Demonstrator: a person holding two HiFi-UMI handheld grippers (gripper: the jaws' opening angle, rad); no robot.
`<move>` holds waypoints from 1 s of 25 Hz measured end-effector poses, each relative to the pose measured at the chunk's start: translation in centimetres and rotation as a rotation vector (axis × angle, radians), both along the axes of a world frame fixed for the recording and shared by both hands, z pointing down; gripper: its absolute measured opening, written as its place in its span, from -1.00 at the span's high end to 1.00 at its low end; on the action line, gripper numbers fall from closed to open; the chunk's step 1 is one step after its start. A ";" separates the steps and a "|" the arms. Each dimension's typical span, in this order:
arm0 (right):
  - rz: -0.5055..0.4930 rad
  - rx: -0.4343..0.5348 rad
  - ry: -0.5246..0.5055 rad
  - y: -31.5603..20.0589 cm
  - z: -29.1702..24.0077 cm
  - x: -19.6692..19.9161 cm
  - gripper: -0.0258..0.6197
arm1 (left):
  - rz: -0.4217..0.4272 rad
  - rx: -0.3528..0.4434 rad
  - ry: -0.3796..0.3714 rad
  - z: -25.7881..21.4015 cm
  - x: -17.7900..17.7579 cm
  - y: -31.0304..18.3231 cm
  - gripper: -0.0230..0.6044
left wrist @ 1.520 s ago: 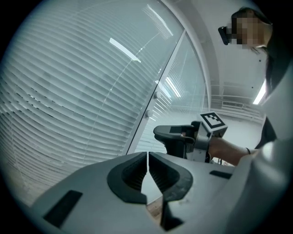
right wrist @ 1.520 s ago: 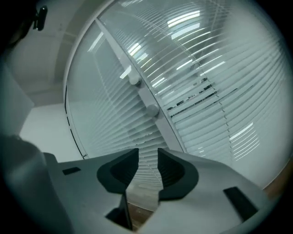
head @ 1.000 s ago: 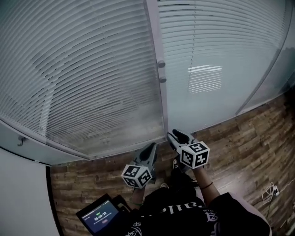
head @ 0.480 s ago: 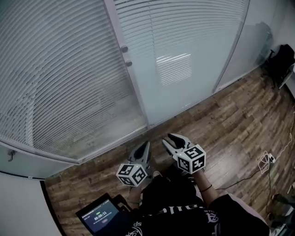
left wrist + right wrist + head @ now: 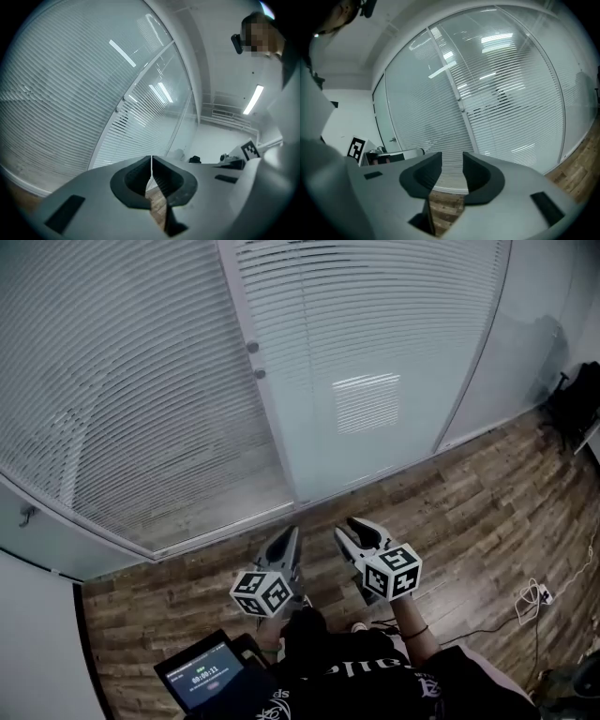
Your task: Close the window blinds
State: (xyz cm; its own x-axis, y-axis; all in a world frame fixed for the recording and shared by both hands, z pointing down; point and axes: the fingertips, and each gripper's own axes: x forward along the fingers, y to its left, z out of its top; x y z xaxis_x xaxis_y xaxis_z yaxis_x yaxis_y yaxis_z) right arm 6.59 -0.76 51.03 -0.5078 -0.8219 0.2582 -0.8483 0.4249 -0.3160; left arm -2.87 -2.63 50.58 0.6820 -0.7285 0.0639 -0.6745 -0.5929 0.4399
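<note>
- The white horizontal-slat window blinds [image 5: 122, 399] hang behind tall glass panels; they cover both the panel left of the grey vertical frame post [image 5: 274, 432] and the panel to its right.
- The slats run in even, close rows from top to bottom of each panel. The glass reflects ceiling lights, and a bright rectangular patch lies on the right panel.
- Two small round grey knobs [image 5: 251, 348] sit on the frame post, one just below the other.
- Left gripper [image 5: 289, 538]: its jaws are pressed together at the tips, with nothing between them.
- Right gripper [image 5: 354, 526]: its jaws stand a narrow gap apart, also with nothing between them. Only slats and brown wooden plank floor [image 5: 469, 493] show through the gap.
- Both sets of jaws point toward the blinds, which lie ahead of and above them, well apart, with a strip of floor between.
- In the right gripper view the frame post rises straight ahead of the jaw gap [image 5: 452, 159]. In the left gripper view it stands ahead and slightly left of the jaw tips [image 5: 151, 161].
- Neither set of jaws touches the blinds, the post or the knobs.
- A dark tablet with a lit screen [image 5: 202, 676] sits behind the left jaws, near the person's body.
</note>
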 end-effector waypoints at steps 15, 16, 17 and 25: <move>-0.100 -0.040 -0.056 15.9 2.3 6.4 0.50 | -0.002 -0.054 -0.080 1.9 9.4 19.1 0.91; -0.098 -0.038 -0.058 16.4 2.3 6.4 0.50 | 0.000 -0.053 -0.084 1.9 9.4 19.6 0.91; -0.094 -0.034 -0.060 16.9 2.2 6.4 0.50 | 0.007 -0.050 -0.088 1.8 9.5 20.0 0.91; -0.033 -0.029 -0.065 21.6 2.3 5.0 0.50 | 0.115 -0.025 -0.099 1.6 9.4 25.5 0.91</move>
